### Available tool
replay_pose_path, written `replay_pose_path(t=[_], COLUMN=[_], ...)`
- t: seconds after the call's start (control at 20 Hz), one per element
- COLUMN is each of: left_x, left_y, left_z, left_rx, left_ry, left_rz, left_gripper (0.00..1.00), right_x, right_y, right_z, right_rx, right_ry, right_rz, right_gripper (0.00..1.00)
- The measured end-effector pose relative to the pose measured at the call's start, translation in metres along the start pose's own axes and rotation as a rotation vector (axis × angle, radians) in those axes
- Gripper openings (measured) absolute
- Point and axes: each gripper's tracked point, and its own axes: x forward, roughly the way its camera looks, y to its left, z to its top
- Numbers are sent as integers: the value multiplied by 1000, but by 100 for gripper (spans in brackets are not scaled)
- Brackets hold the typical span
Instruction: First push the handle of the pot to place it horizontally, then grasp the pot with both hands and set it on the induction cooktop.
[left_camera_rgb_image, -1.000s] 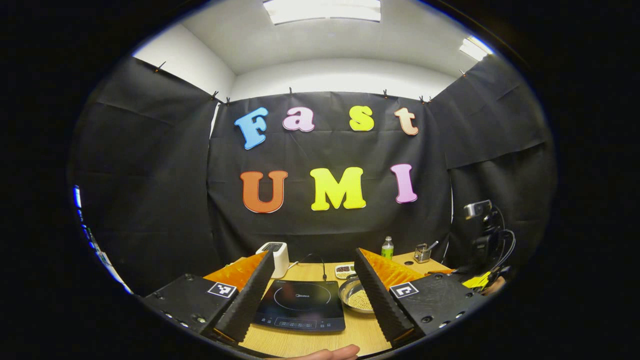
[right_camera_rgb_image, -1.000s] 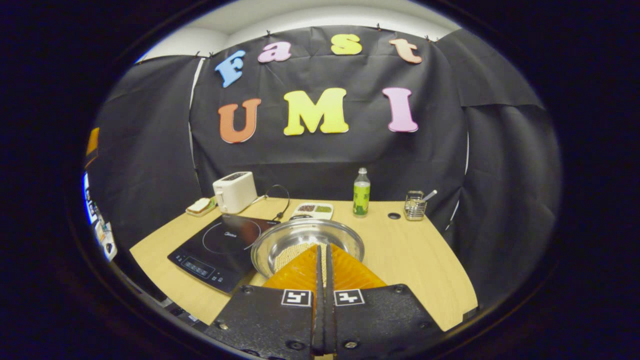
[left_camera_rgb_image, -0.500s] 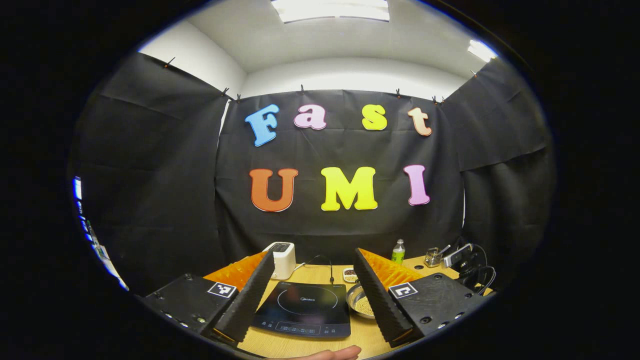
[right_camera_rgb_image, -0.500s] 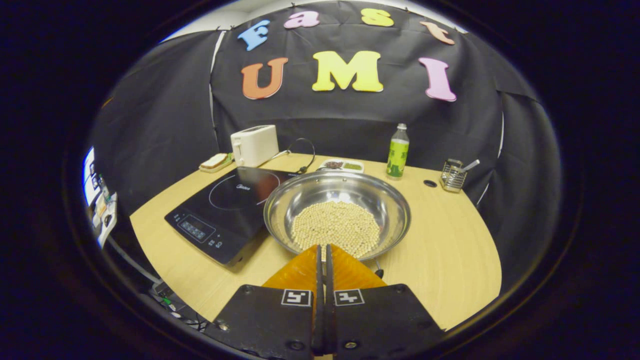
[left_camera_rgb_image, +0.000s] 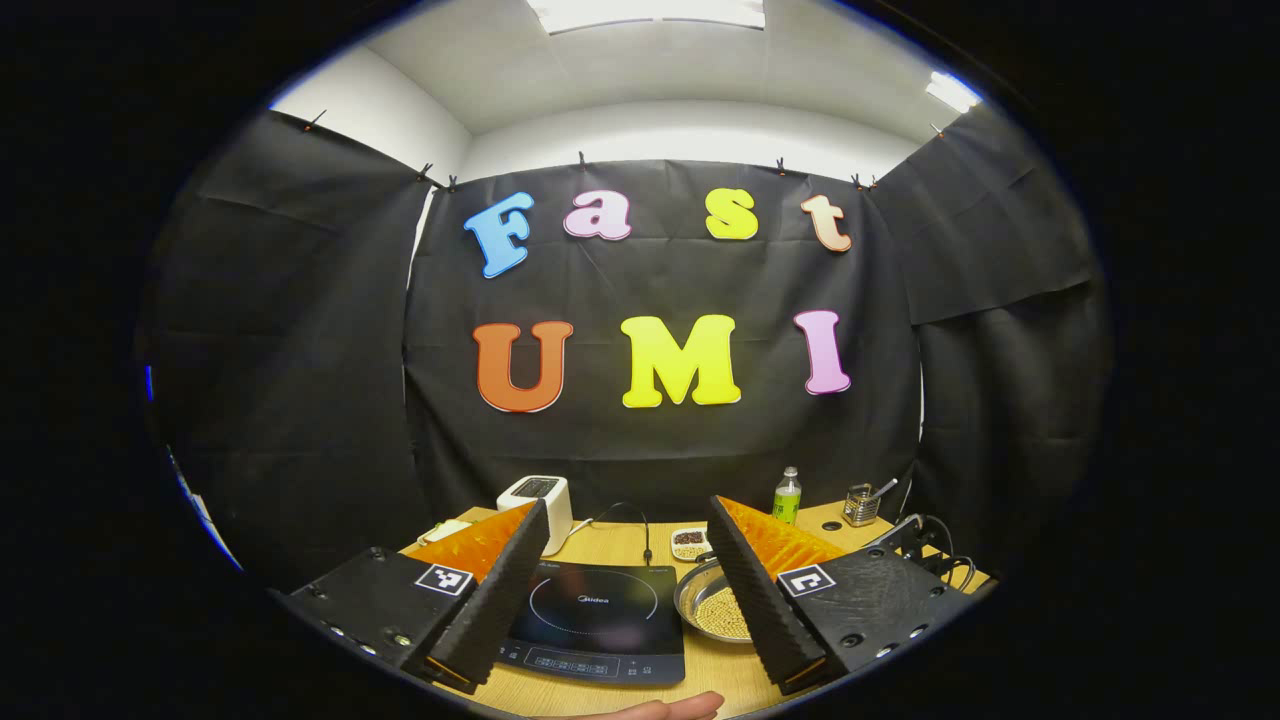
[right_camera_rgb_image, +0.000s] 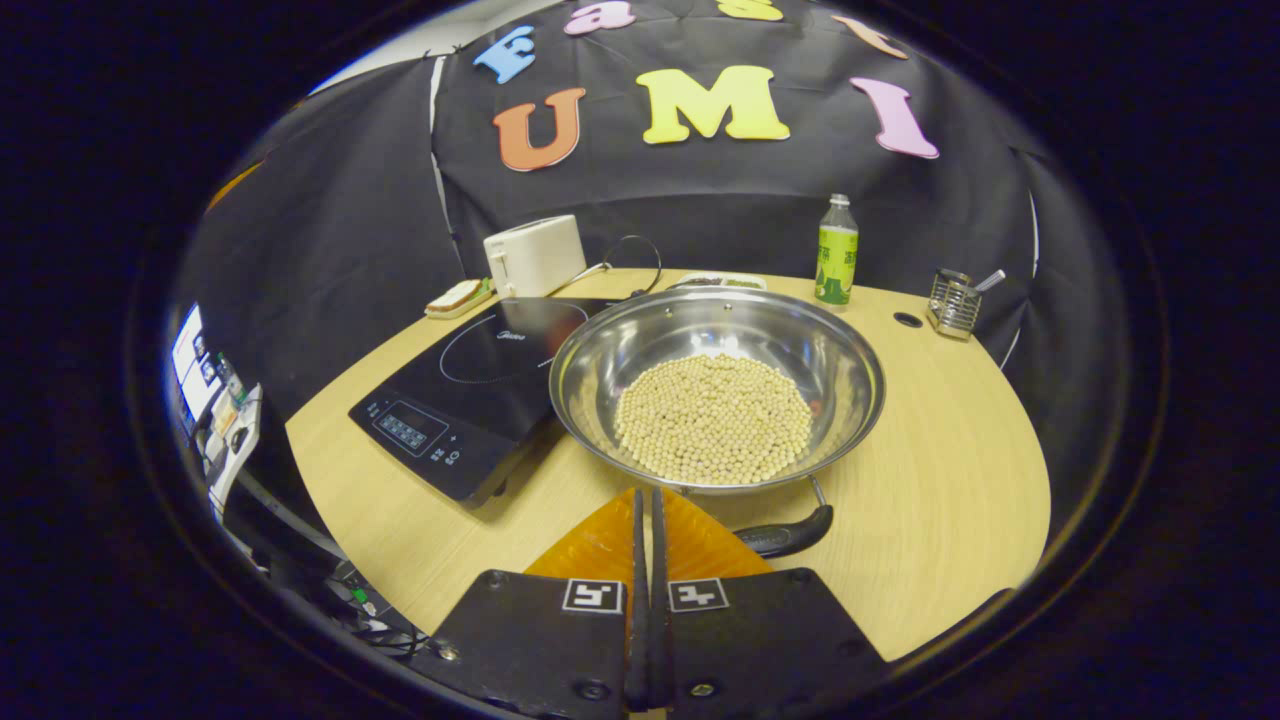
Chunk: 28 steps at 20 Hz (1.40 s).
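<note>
The shiny round metal pot (right_camera_rgb_image: 717, 385) sits on the pale wooden tabletop (right_camera_rgb_image: 930, 470), touching the right edge of the flat black induction cooktop (right_camera_rgb_image: 470, 390). The pot is full of small round pale beans (right_camera_rgb_image: 714, 418). Its dark curved handle (right_camera_rgb_image: 790, 535) sticks out from the near rim and slants to one side, so I think the push is not done yet.

The right tongs (right_camera_rgb_image: 647, 500) are clenched tight with nothing between them. Their tip is just beside the near rim of the pot, near the handle. The left tongs (left_camera_rgb_image: 628, 545) are wide apart and hold nothing. They hang above the near side of the cooktop.

Here is what could go wrong. If the closed tongs push the handle too hard or too fast, the pot could slide or spin too far and bump the cooktop. If the tip hits the rim and not the handle, the pot could tip and beans could jump out. The handle is thin and round, so the tip could slip off it.

Later, when both tongs lift the pot, it may be heavy with beans. If one side goes up first, the beans could roll to the low side and spill. The smooth metal rim could also slip out of the tongs.
</note>
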Motion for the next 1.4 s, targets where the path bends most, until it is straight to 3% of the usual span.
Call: replay_pose_path(t=[0.2, 0.85, 0.9, 1.15, 1.4], left_x=[9, 15, 16, 23, 34], left_y=[-6, -7, -7, -17, -15], left_z=[-6, -6, -7, -16, -21], left_rx=[16, 4, 0, -26, 3], left_ry=[12, 5, 9, 37, 48], left_rz=[0, -4, -4, -40, -12], left_gripper=[95, 95, 95, 95, 95], right_x=[0, -7, -7, -10, -8], right_y=[-7, -73, -76, -101, -127], right_z=[-3, 2, 2, 7, 12], right_rx=[19, 28, 35, 61, 87], right_ry=[7, 20, 19, 12, 14], right_rz=[12, -105, -110, -136, -170], right_gripper=[1, 4, 0, 1, 4])
